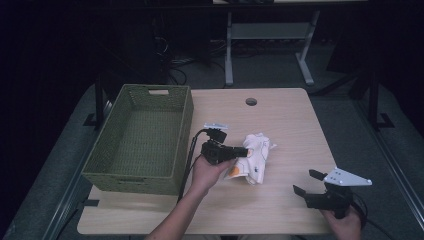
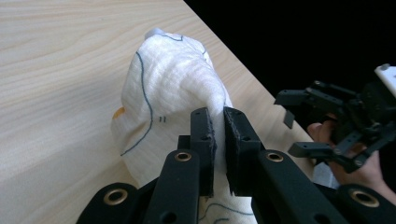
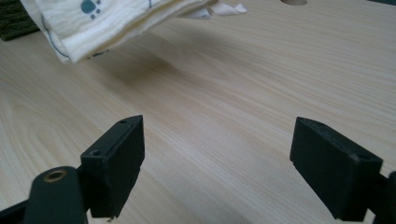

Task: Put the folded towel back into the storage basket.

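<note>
A white cloth (image 1: 256,157) with thin dark lines and orange patches hangs bunched above the middle of the wooden table. My left gripper (image 1: 243,151) is shut on a fold of it; in the left gripper view the two black jaws pinch the cloth (image 2: 170,93) at the gripper (image 2: 219,122). In the right gripper view the cloth (image 3: 107,21) floats clear of the table and throws a shadow beneath. My right gripper (image 1: 307,182) rests near the table's front right, open, with nothing between its jaws (image 3: 217,158).
A green woven basket (image 1: 185,130) stands on the left of the table (image 1: 290,120), close beside my left hand. A round cable hole (image 1: 251,101) sits near the far edge. Beyond the table are a desk frame and cables on the dark floor.
</note>
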`<state>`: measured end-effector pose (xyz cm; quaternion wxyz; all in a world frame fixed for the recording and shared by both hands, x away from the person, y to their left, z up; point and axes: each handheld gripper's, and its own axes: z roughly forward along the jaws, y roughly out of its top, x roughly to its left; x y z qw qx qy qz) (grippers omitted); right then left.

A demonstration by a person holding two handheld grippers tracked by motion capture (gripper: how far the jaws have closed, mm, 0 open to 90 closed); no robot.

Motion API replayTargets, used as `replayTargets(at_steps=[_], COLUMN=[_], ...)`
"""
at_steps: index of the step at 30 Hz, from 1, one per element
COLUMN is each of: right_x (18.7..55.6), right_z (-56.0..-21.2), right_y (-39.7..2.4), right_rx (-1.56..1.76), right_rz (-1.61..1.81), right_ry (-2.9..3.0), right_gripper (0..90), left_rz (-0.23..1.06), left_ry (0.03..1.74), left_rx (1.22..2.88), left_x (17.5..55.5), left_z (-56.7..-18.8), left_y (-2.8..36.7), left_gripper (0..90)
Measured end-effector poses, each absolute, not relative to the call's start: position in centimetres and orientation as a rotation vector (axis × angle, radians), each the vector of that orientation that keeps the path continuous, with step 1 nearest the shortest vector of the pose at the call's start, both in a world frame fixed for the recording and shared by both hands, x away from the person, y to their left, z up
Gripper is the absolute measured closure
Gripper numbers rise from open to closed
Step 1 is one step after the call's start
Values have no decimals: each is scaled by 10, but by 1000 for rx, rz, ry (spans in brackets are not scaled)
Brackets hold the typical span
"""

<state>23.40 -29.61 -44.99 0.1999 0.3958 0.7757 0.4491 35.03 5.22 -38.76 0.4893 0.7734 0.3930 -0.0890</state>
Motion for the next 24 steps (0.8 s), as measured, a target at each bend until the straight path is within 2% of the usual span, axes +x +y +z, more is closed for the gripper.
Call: replayTargets(at_steps=[24], right_x=[235], right_z=[-452], right_y=[-295], right_rx=[1125], right_rz=[1236], right_ry=[2163], right_gripper=[175], left_rz=[-262], left_ry=[927], left_rx=[1841], left_x=[346], left_z=[-361], left_y=[82], left_gripper=[835])
